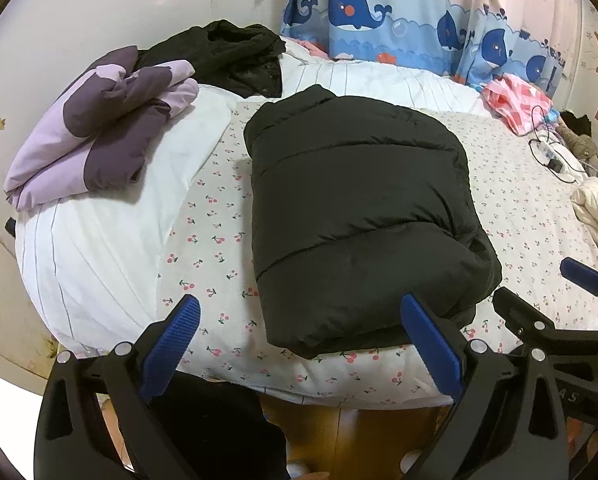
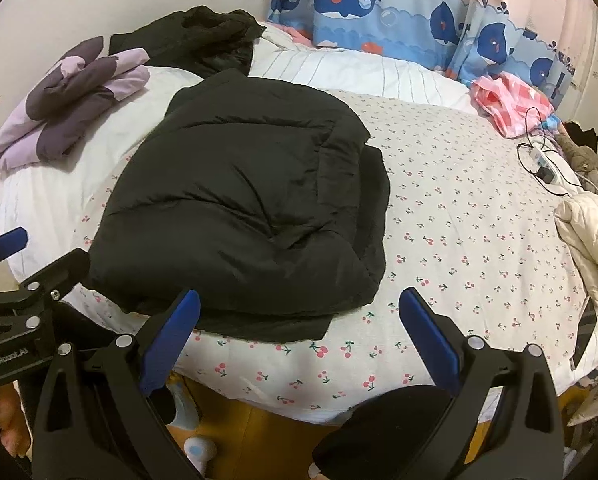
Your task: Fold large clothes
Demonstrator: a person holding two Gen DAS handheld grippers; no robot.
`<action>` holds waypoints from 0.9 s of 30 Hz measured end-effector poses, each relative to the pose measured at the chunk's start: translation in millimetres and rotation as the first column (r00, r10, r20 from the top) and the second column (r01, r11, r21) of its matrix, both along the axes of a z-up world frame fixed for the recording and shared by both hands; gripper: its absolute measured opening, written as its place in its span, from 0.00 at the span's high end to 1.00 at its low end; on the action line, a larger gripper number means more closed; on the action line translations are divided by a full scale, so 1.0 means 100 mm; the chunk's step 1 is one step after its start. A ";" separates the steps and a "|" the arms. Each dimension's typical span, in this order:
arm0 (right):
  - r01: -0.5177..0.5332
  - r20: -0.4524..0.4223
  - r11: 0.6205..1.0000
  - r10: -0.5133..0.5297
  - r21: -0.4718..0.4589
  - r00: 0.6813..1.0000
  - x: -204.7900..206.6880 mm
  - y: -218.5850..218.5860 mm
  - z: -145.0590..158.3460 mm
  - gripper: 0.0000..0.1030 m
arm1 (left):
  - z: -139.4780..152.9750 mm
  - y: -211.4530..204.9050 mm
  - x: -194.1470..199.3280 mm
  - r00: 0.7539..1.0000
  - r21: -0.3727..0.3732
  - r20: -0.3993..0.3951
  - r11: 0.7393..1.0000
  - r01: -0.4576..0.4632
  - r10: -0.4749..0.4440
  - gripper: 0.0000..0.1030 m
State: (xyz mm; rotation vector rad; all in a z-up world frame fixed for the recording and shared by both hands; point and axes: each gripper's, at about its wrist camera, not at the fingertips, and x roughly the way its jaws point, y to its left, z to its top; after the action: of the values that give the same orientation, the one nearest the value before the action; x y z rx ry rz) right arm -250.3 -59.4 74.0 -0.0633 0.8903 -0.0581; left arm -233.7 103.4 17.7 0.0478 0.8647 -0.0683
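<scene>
A black puffer jacket (image 1: 359,216) lies folded into a compact rectangle on the cherry-print bed sheet (image 1: 511,208). It also shows in the right wrist view (image 2: 243,208). My left gripper (image 1: 299,320) is open and empty, just short of the jacket's near edge, with its right finger over the jacket's near corner. My right gripper (image 2: 299,316) is open and empty near the jacket's near right corner. The right gripper also shows at the right edge of the left wrist view (image 1: 539,296).
A folded purple and lilac jacket (image 1: 95,132) and a crumpled black garment (image 1: 227,52) lie on the white duvet (image 1: 91,248) at the back left. A cream jacket (image 1: 595,212), a pink cloth (image 1: 515,100) and a power strip with cables (image 1: 551,160) are at the right.
</scene>
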 end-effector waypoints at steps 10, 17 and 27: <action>0.022 -0.011 1.000 -0.022 -0.008 1.000 0.04 -0.07 0.00 0.07 | -0.01 0.01 0.11 0.999 -0.004 -0.037 1.000 0.011 -0.012 0.07; 0.047 -0.015 0.999 -0.047 -0.010 0.999 0.06 -0.16 -0.01 0.07 | 0.01 -0.06 0.20 0.999 0.010 -0.040 1.000 0.006 -0.006 0.07; 0.071 -0.006 0.997 -0.071 -0.014 0.997 0.08 -0.23 -0.02 0.07 | -0.04 -0.18 0.30 0.998 0.036 -0.054 0.999 0.016 -0.014 0.07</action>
State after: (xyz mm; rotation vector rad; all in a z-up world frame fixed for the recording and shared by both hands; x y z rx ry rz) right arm -241.9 -82.8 72.3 -0.0447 0.8987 -0.1306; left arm -203.7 85.4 13.9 0.0870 0.9194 -0.0681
